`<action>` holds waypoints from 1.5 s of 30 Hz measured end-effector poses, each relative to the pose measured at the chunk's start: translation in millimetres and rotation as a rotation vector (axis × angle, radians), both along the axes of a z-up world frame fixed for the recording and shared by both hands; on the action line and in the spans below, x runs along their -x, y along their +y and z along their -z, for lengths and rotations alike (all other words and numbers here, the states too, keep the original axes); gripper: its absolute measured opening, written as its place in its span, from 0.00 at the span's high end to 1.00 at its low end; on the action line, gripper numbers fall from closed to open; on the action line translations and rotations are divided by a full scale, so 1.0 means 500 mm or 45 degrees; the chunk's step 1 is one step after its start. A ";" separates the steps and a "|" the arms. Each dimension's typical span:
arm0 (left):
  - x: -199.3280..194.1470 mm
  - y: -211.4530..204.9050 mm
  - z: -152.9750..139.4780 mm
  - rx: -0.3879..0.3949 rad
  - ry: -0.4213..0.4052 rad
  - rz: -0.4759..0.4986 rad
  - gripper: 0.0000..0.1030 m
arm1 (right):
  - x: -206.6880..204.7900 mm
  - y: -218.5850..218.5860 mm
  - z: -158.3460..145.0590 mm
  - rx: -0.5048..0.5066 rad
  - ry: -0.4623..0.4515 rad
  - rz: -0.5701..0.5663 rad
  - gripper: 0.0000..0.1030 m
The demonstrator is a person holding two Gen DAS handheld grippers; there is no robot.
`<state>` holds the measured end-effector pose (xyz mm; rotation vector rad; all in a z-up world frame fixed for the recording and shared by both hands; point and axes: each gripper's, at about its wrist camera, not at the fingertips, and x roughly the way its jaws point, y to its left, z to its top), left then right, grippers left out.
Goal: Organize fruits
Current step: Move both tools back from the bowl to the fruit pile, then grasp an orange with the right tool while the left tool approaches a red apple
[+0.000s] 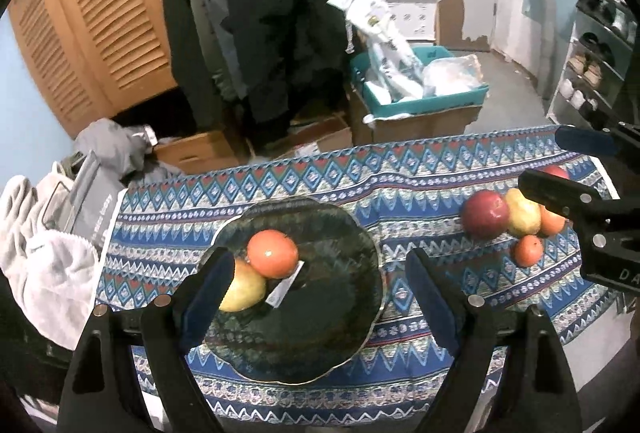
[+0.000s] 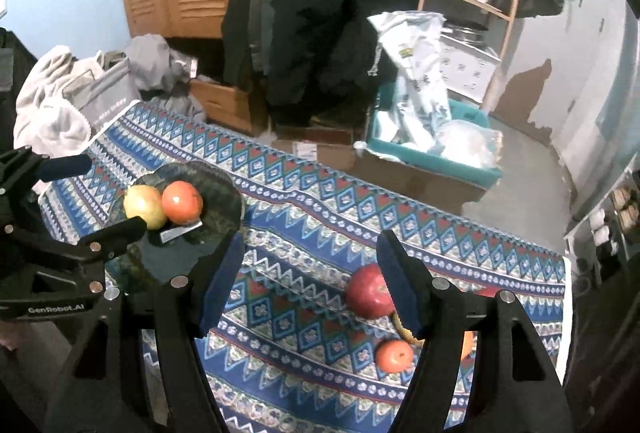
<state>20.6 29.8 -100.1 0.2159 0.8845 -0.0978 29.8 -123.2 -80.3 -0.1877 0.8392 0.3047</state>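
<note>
A dark green plate (image 1: 352, 233) (image 2: 224, 185) on the patterned cloth holds an orange (image 1: 273, 253) (image 2: 182, 201), a yellow-green pear (image 1: 244, 287) (image 2: 144, 206) and a white tag. My left gripper (image 1: 316, 293) hangs open above the plate, nothing between its fingers. To the right lies a cluster: a red apple (image 1: 485, 213) (image 2: 368, 291), a yellow pear (image 1: 522, 213), a small orange (image 1: 528, 250) (image 2: 394, 355) and more fruit partly hidden. My right gripper (image 2: 310, 285) is open above the cloth, left of the cluster, holding nothing.
The patterned tablecloth (image 1: 400, 177) ends at a far edge with boxes beyond. A teal bin (image 1: 420, 93) with plastic bags sits on a cardboard box. Grey and white clothes (image 1: 60, 233) pile up at the table's left end. Dark coats hang behind.
</note>
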 end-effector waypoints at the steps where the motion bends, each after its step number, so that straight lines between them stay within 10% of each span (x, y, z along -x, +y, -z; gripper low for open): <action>1: 0.002 -0.007 -0.003 0.002 -0.005 0.008 0.14 | 0.003 -0.008 -0.001 -0.002 -0.002 0.007 0.33; 22: 0.015 -0.124 -0.002 0.058 -0.066 0.186 0.14 | 0.033 -0.180 0.018 -0.059 0.007 0.228 0.33; 45: -0.047 -0.225 0.191 -0.030 0.157 0.273 0.14 | -0.004 -0.255 0.300 -0.036 0.431 0.300 0.33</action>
